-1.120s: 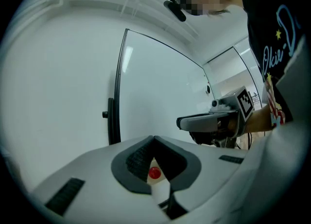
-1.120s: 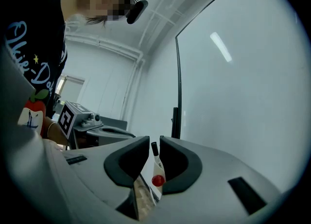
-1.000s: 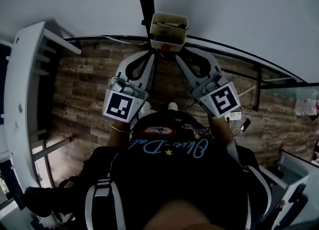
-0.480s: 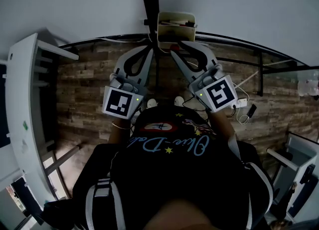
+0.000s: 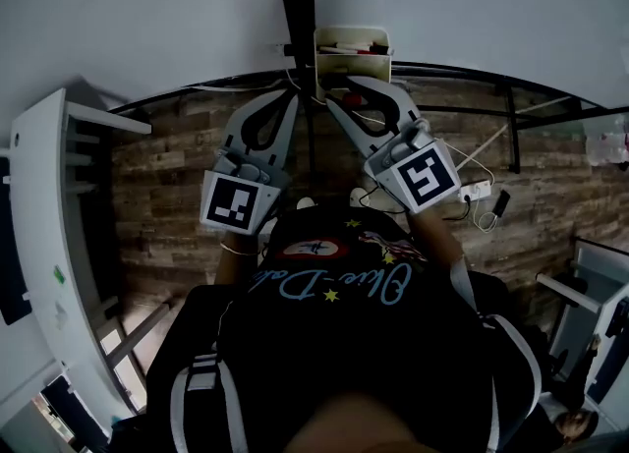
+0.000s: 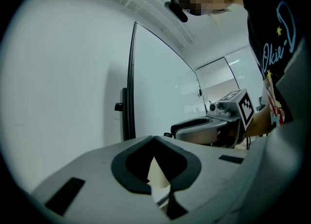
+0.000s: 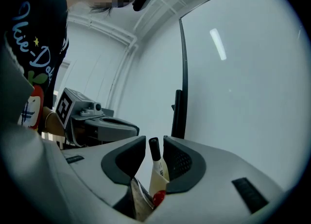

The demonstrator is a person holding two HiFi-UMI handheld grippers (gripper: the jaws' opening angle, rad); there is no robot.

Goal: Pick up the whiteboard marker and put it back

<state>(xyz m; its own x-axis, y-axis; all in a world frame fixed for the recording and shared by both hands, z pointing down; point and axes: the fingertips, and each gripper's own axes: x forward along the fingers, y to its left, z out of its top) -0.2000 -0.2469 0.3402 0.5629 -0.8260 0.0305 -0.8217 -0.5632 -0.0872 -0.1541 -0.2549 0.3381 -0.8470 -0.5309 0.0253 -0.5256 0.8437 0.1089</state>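
Right gripper (image 7: pixel 154 143) has let go. Its jaws have just been opening and now stand apart on either side of the whiteboard marker (image 7: pixel 155 156), with neither pad pressing it. The marker stands upright, black cap on top, and its lower end sits in the cream holder box (image 5: pixel 352 63). That box hangs on the black post (image 7: pixel 178 113) at the edge of the whiteboard (image 7: pixel 243 72). Left gripper (image 6: pixel 154 138) hovers just beside the right one, jaws closed together on nothing. Wood-pattern floor (image 5: pixel 167 196) lies below.
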